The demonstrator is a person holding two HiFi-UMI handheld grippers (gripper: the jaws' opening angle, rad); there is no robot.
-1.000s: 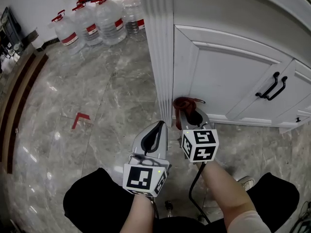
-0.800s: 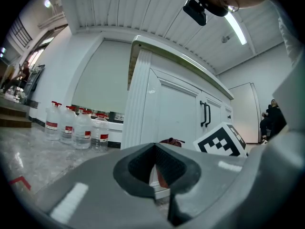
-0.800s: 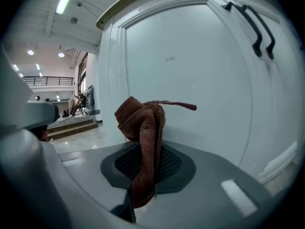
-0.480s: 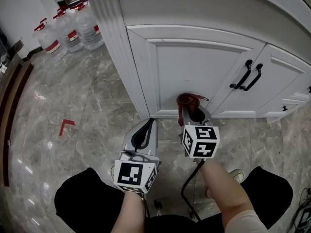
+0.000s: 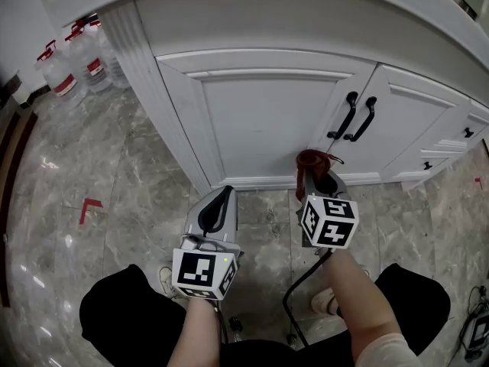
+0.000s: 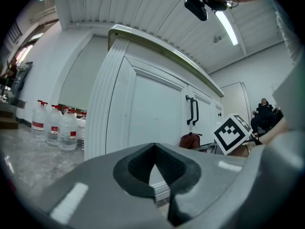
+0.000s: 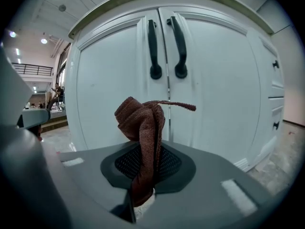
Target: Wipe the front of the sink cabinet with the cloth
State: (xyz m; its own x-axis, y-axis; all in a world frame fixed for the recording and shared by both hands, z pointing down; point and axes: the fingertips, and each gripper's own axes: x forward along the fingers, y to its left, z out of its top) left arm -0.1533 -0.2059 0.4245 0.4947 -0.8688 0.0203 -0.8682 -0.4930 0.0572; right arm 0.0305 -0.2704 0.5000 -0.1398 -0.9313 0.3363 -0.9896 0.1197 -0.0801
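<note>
The white sink cabinet (image 5: 252,113) fills the far side of the head view, with two doors and a pair of black handles (image 5: 356,117). My right gripper (image 5: 315,176) is shut on a bunched reddish-brown cloth (image 5: 312,161), held low before the doors near the toe kick. In the right gripper view the cloth (image 7: 143,128) sticks up from the shut jaws, short of the doors and below the black handles (image 7: 167,46). My left gripper (image 5: 219,205) is shut and empty, low over the floor left of the right one. The cabinet corner post (image 6: 102,109) stands ahead in the left gripper view.
Several water jugs (image 5: 76,63) with red caps stand on the grey marble floor (image 5: 99,174) at the far left. Small drawers with black knobs (image 5: 447,147) are on the cabinet's right. A black cable (image 5: 298,297) trails by the person's knees. Red tape (image 5: 88,207) marks the floor at left.
The view has swung right along the cabinet: the corner post and jugs slid left, the handled doors came to the centre. Both grippers stay low, the cloth still held.
</note>
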